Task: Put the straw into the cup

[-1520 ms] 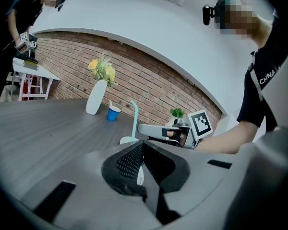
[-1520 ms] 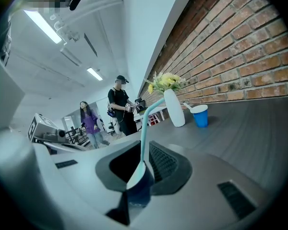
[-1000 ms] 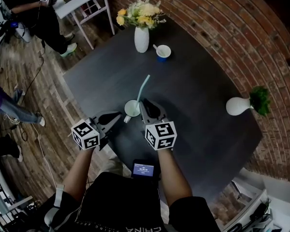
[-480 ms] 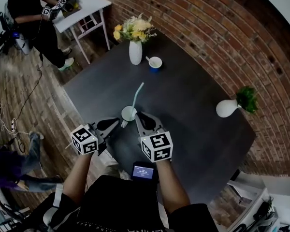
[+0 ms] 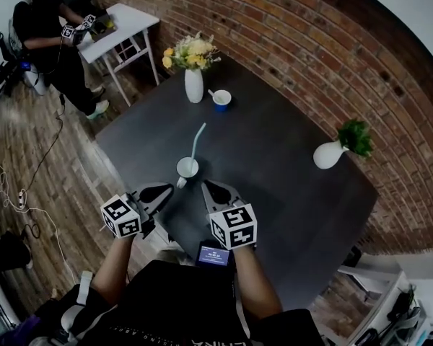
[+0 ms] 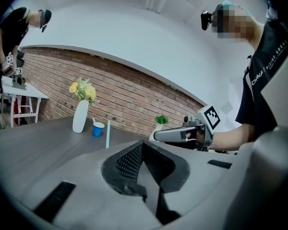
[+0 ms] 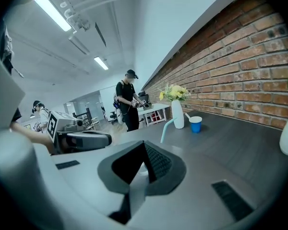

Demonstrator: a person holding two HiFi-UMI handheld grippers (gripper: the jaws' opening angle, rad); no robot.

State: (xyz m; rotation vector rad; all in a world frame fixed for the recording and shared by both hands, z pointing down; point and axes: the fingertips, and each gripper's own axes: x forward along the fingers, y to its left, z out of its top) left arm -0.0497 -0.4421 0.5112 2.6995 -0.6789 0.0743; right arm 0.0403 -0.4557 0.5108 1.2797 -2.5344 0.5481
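Observation:
A white cup stands on the dark table with a teal straw leaning upright out of it. Both grippers sit a little nearer to me than the cup, apart from it. My left gripper is shut with nothing in it, to the cup's lower left. My right gripper is also shut and holds nothing, to the cup's lower right. In the left gripper view the straw rises beyond the jaws. The right gripper view shows the straw too, with the cup mostly hidden behind the jaws.
At the table's far side stand a white vase of flowers and a blue paper cup. A second white vase with a green plant stands at the right. A brick wall borders the table. Another person works at a small white table.
Both grippers have drawn back from the cup toward me. The straw stays standing in the cup. The head camera's view has shifted slightly.

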